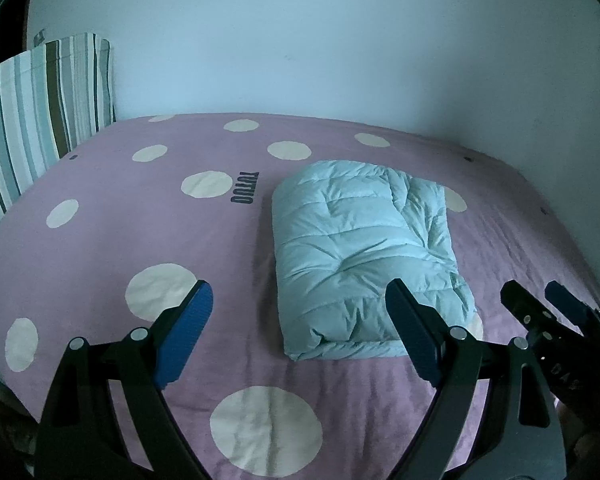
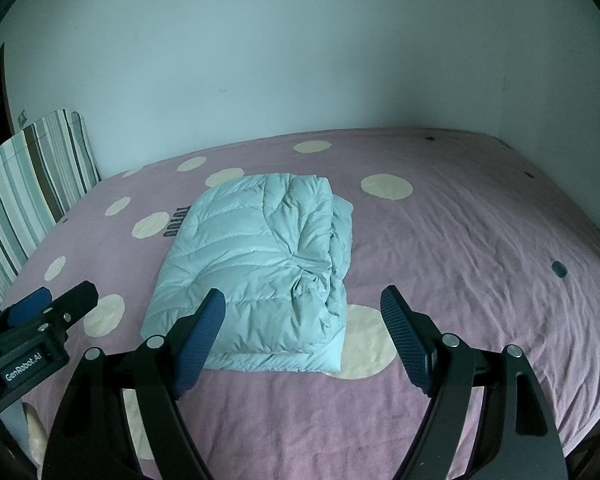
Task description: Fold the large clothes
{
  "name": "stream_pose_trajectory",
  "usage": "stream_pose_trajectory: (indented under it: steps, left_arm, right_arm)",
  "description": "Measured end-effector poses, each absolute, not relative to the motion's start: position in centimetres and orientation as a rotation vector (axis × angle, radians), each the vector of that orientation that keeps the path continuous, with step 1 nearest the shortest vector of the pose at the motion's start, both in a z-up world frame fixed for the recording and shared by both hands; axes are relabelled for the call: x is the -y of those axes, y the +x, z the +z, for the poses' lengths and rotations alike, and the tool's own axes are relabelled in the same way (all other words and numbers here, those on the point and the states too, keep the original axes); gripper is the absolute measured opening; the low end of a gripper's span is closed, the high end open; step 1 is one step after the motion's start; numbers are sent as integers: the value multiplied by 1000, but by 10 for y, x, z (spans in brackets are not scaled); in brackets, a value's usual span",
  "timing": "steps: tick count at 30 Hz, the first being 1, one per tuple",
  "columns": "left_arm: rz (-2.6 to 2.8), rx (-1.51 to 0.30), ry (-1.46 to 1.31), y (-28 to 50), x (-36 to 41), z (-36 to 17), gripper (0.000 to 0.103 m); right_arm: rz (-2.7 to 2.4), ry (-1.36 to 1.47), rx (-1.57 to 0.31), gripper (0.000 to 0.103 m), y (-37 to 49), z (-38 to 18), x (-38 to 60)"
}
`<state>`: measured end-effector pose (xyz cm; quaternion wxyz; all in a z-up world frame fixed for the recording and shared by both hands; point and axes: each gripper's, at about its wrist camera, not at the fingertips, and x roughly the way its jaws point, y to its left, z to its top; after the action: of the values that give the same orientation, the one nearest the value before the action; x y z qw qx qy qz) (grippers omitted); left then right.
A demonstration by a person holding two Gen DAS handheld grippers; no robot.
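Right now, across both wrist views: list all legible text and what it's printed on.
"TUTUO": dark letters printed on the purple polka-dot bedsheet, beside the folded light-blue puffer jacket; text at, seen upside down.
"GenRobot.AI": label on the body of the left tongs, seen from the right wrist view.
Embossed letters on the right tongs in the left wrist view: too dim to read.

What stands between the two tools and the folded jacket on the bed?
Nothing visible does. The light blue jacket lies alone on the purple dotted sheet. The left tool and right tool are both open just in front of it, with only bare sheet between. The striped pillow is far aside.
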<state>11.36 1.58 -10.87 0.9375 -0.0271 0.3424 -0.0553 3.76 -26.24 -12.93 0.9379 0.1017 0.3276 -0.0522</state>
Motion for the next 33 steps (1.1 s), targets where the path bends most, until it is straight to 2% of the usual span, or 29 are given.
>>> stream_pose_trajectory:
  steps: [14, 15, 16, 17, 33]
  left_arm:
    - [-88, -672, -52, 114, -16, -108, 88]
    - [-90, -672, -42, 114, -15, -109, 90]
    - [-90, -674, -36, 115, -14, -109, 100]
    - [-88, -673, -29, 115, -13, -110, 101]
    - [-44, -654, 13, 122, -11, -115, 101]
  right_arm:
    - [-105, 207, -672, 79, 38, -130, 263]
    - [-102, 206, -674, 79, 38, -131, 264]
    - [-101, 206, -675, 79, 38, -131, 265]
    - [-99, 205, -677, 79, 38, -132, 266]
    - [-83, 202, -698, 79, 43, -140, 272]
